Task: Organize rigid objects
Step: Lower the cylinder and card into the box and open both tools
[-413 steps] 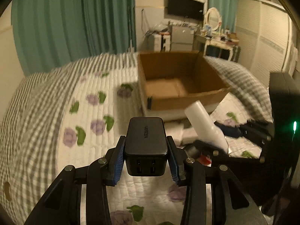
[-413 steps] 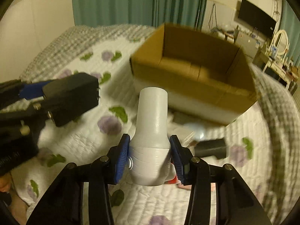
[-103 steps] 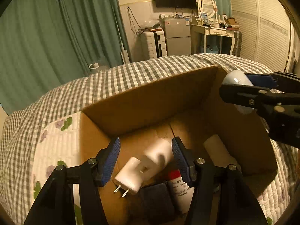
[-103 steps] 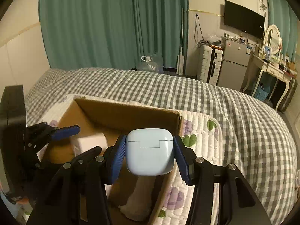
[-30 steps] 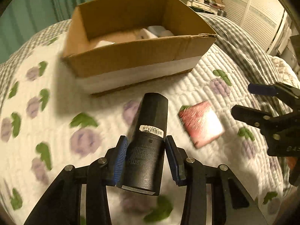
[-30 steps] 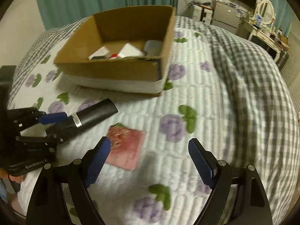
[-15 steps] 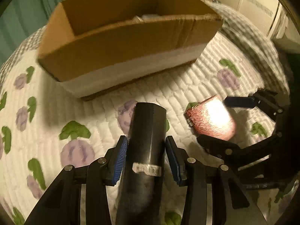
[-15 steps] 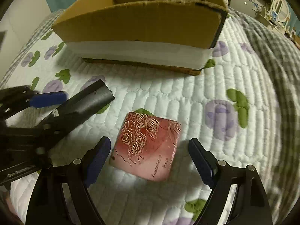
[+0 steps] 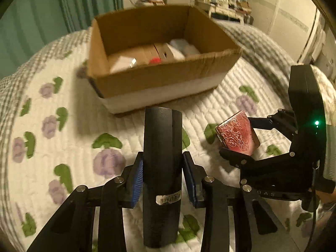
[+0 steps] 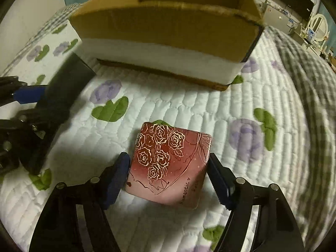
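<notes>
The left claw point(image 9: 162, 173) is closed on a black cylinder point(image 9: 162, 168), its blue pads point(image 9: 137, 183) pressed against both sides of the tube. The cylinder points forward along the fingers, toward the cardboard box point(image 9: 159, 77), and carries a small white barcode label near its near end. In the right wrist view the same cylinder point(image 10: 61, 98) appears blurred at the left, raised above the quilt and angled toward the box's near corner.

The right claw point(image 10: 168, 180) grips a flat red case point(image 10: 170, 163) decorated with gold line-drawn roses and small lettering along one edge. Each blue pad touches one side edge of the case. From the left wrist view the case point(image 9: 238, 135) sits tilted between the right claw's fingers, apparently lifted off the bedding, just beside the cylinder on its right.

The open cardboard box point(image 10: 168, 27), with a white band around its lower part, rests on the bed ahead of both claws. Inside it lie several white items point(image 9: 124, 63) and something red point(image 9: 155, 59), too blurred to name. The bed is covered by a white quilt point(image 9: 69, 138) printed with purple flowers and green leaves, with a grey checked blanket point(image 10: 304, 67) beyond it. Teal curtains point(image 9: 42, 16) hang behind the bed, and cluttered furniture stands along the far wall.
</notes>
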